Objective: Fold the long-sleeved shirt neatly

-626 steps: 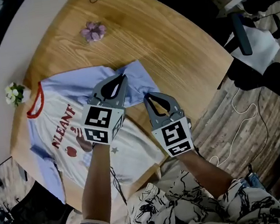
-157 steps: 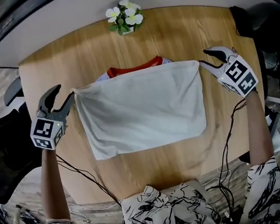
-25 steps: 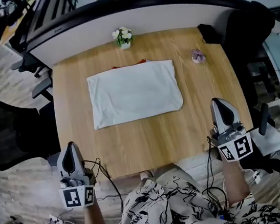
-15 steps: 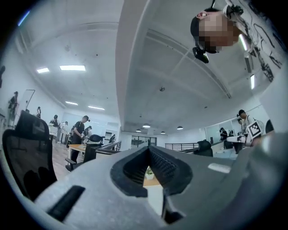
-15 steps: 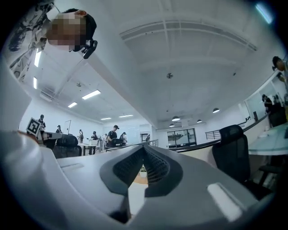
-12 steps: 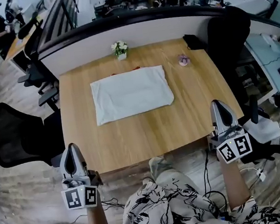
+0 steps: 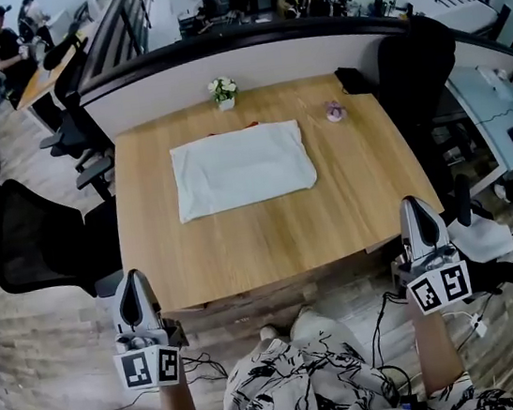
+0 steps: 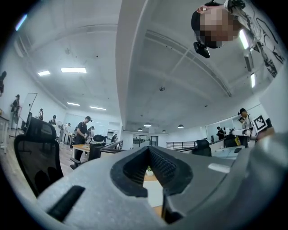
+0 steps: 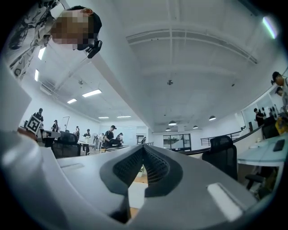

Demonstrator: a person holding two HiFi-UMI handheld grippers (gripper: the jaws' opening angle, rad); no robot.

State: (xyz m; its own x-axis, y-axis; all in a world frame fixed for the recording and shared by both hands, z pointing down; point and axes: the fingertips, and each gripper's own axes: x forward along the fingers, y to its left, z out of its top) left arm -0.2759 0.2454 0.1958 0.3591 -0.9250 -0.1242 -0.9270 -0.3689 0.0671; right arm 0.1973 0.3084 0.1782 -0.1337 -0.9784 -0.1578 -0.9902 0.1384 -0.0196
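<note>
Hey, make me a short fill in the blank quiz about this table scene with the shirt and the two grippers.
The folded shirt lies on the wooden ____.
The potted flowers at the far edge are ____.
The left gripper and right gripper both have their jaws ____.
The number of grippers touching the shirt is ____.
Missing words: table; white; shut; zero.

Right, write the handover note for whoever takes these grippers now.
Left gripper: shut, empty, held off the table's near edge.
Right gripper: shut, empty, likewise off the near edge.
White long-sleeved shirt: lies folded into a flat rectangle on the far half of the light wooden table.
Done: the fold looks finished.
Left: probably nothing; at most square up the edges.
</note>
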